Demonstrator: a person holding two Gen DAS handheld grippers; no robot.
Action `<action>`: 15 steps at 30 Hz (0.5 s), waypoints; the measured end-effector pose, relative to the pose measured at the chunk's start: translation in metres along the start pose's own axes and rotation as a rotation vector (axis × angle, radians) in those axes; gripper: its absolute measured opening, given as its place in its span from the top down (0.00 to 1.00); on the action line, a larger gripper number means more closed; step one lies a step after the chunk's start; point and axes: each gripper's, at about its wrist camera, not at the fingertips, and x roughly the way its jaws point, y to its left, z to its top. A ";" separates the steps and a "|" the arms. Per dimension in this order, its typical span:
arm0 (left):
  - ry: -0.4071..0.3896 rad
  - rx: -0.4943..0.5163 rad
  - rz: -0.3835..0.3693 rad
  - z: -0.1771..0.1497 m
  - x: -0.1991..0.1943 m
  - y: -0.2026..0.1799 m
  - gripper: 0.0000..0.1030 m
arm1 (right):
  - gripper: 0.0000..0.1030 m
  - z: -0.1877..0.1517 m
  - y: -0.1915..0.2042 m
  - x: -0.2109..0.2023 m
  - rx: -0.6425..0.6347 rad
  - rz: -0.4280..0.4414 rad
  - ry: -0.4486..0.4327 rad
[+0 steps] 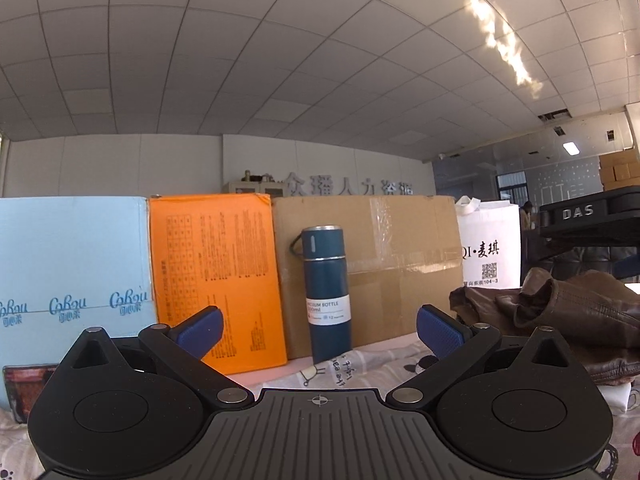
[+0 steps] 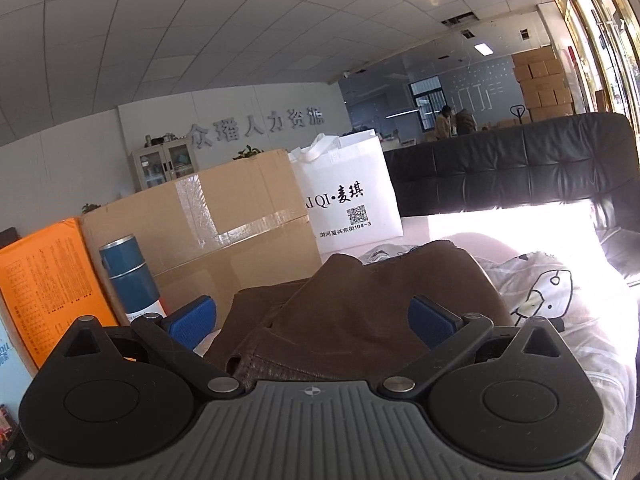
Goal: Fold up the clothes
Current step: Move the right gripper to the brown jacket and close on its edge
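A brown leather jacket (image 2: pixel 360 312) lies bunched on a printed bedsheet (image 2: pixel 552 300). In the right wrist view it fills the space between and beyond my right gripper's (image 2: pixel 312 320) blue pads, which stand wide apart; the gripper is open and holds nothing. In the left wrist view the jacket (image 1: pixel 568 320) lies to the right. My left gripper (image 1: pixel 320 330) is open and empty, low over the sheet (image 1: pixel 360 368), pointing at a blue vacuum bottle (image 1: pixel 326 292).
Behind the bottle stand a light blue box (image 1: pixel 72 272), an orange box (image 1: pixel 216 280), a taped cardboard box (image 1: pixel 400 260) and a white shopping bag (image 1: pixel 490 252). A black leather sofa (image 2: pixel 520 160) stands beyond the bed at the right. The other gripper's black body (image 1: pixel 588 216) shows at the far right.
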 end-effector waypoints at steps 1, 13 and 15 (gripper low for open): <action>0.006 -0.005 -0.007 -0.001 0.001 -0.001 0.00 | 0.00 0.001 0.003 0.010 0.000 0.005 0.020; 0.019 -0.018 -0.116 -0.004 0.017 -0.016 0.00 | 0.20 -0.006 0.013 0.107 -0.043 -0.271 0.153; 0.002 -0.016 -0.166 -0.003 0.021 -0.020 0.00 | 0.39 -0.009 0.004 0.101 -0.015 -0.239 0.129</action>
